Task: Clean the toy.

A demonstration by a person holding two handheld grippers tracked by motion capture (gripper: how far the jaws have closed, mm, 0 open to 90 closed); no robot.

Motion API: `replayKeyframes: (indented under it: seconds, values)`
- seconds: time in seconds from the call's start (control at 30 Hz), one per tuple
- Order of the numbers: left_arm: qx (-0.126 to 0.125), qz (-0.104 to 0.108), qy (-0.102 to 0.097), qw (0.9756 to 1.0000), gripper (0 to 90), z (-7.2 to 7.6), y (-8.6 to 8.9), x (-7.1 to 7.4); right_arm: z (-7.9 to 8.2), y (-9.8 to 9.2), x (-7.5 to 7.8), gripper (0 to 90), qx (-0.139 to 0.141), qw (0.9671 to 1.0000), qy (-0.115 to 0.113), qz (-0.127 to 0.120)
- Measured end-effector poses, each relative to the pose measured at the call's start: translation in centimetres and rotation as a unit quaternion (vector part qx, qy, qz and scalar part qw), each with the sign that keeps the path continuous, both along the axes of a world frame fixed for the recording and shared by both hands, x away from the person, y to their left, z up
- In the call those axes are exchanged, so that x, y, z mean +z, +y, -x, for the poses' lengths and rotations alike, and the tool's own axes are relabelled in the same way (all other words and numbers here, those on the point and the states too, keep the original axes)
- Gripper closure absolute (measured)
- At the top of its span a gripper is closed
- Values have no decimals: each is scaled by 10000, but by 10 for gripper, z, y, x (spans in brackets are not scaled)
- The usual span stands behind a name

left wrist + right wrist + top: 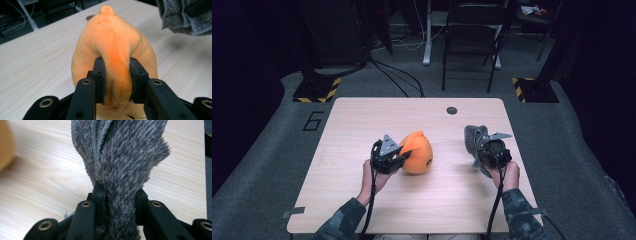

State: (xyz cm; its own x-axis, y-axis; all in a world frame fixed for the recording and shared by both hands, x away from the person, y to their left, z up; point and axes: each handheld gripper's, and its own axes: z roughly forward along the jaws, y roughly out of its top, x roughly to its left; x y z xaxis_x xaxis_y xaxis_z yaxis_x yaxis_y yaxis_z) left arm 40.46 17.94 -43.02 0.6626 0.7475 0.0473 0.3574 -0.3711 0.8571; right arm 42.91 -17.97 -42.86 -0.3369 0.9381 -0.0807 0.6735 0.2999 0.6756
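The jaws of the left gripper (116,82) were pinching a fold of the orange plush toy (112,50), the two pads pressed into the soft fabric from both sides. The jaws of the right gripper (120,205) were squeezed on a bunch of the grey fuzzy cloth (122,157), which rose between them.

In the high view, the orange plush toy (417,152) sat near the middle of the desk (362,130), just right of the left gripper (399,159). The grey fuzzy cloth (473,137) was held at the right side, on the far side of the right gripper (482,150), and well apart from the toy. A dark round hole (452,110) lay near the far edge of the desk.

I think the risk was in both grips. The left one had only a ridge of plush, so a quick pull could let the fabric slide out and the toy would drop or roll. The cloth was thick and loose, so it might slip through the pads, or its hanging part might drag on the desk.
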Motion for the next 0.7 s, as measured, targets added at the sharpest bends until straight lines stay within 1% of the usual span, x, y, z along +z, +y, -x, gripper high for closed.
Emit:
replayKeyframes:
  seconds: [0.03, 0.07, 0.1, 0.13, 0.17, 0.23, 0.27, 0.3, 0.33, 0.37, 0.4, 0.43, 0.47, 0.53, 0.6, 0.63, 0.67, 0.7]
  values:
    - [51, 1, 59, 10000, 710, 1, 5, -2, 0, -1, -4, 709, -6, 10000, 39, 56]
    - [133, 20, 69, 9999, 709, 1, 10, -5, 0, -2, -8, 707, -20, 9999, 86, 47]
    - [196, 54, 144, 9997, 708, 1, 16, -8, -1, -2, -13, 704, -19, 9999, 138, 95]
    - [277, 76, 179, 9994, 706, 1, 21, -11, -2, -2, -19, 703, -33, 9997, 178, 149]
    - [333, 126, 203, 9992, 705, 0, 26, -14, -3, -2, -24, 702, -47, 9995, 265, 157]
    - [433, 263, 295, 9983, 698, 0, 34, -17, -6, -3, -33, 695, -61, 9990, 342, 295]
    - [491, 266, 303, 9980, 693, -1, 37, -18, -7, -2, -36, 689, -109, 9988, 409, 240]
    - [531, 272, 328, 9977, 685, -2, 40, -20, -9, -3, -40, 682, -58, 9988, 411, 275]
    - [558, 310, 375, 9973, 676, -3, 42, -22, -10, -2, -43, 665, -117, 9984, 474, 291]
    - [597, 252, 386, 9971, 666, -3, 44, -23, -12, -3, -46, 650, -100, 9984, 478, 297]
    - [659, 222, 416, 9967, 651, -4, 47, -24, -13, -4, -49, 632, -96, 9981, 537, 271]
    - [684, 226, 492, 9962, 638, -6, 49, -26, -15, -4, -53, 615, -129, 9978, 583, 276]
    - [753, 225, 504, 9956, 623, -7, 52, -27, -17, -5, -56, 590, -160, 9977, 594, 286]
    - [838, 132, 574, 9947, 581, -12, 56, -29, -19, -7, -61, 562, -215, 9971, 672, 270]
    - [943, 30, 619, 9936, 527, -16, 62, -31, -21, -9, -64, 506, -222, 9972, 664, 252]
    - [1056, -17, 633, 9924, 497, -19, 65, -32, -20, -8, -64, 484, -301, 9968, 710, 214]
    - [1204, -67, 608, 9908, 485, -21, 69, -33, -21, -9, -65, 460, -238, 9972, 661, 239]
    - [1274, -120, 625, 9898, 472, -23, 74, -34, -22, -10, -65, 429, -263, 9972, 654, 237]
